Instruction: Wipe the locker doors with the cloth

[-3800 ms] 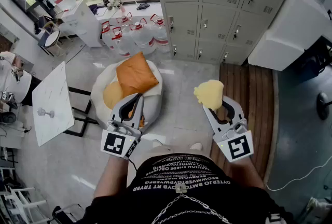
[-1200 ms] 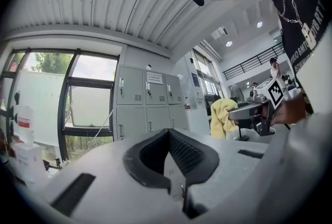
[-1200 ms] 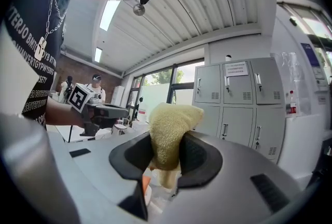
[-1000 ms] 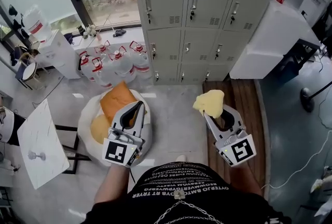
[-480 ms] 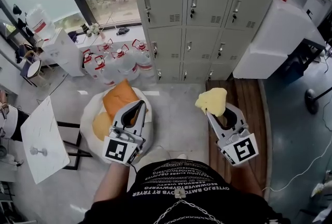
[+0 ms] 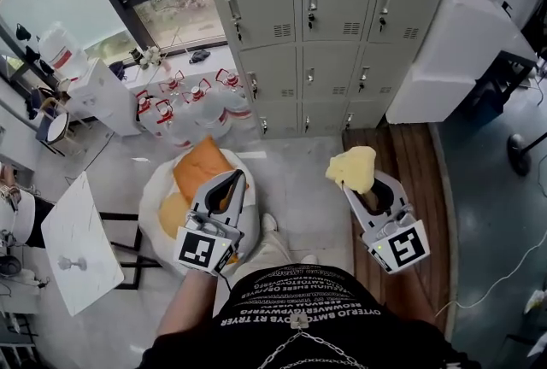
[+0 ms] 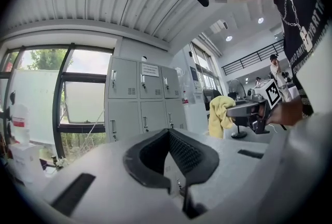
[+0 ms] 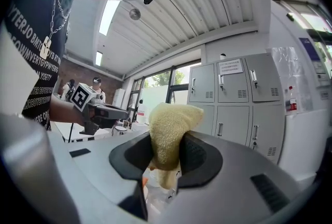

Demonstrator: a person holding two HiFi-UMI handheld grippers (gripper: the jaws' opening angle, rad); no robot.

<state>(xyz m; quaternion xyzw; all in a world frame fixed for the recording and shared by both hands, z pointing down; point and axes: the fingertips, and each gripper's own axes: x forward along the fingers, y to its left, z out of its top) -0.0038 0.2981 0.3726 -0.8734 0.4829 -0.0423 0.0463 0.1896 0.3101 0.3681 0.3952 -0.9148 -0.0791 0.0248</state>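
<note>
Right gripper view: yellow cloth (image 8: 171,124) clamped in right claw (image 8: 167,151), bunched beyond its tips; left claw (image 7: 167,134) together, empty.

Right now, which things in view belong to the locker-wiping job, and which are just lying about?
Job in hand:
- yellow cloth, clamped in the right gripper jaws
- locker doors
- left gripper, jaws together, empty

Lying about:
- water jugs
- orange cushion on the white beanbag
- white table
- white cabinet beside the lockers
</note>
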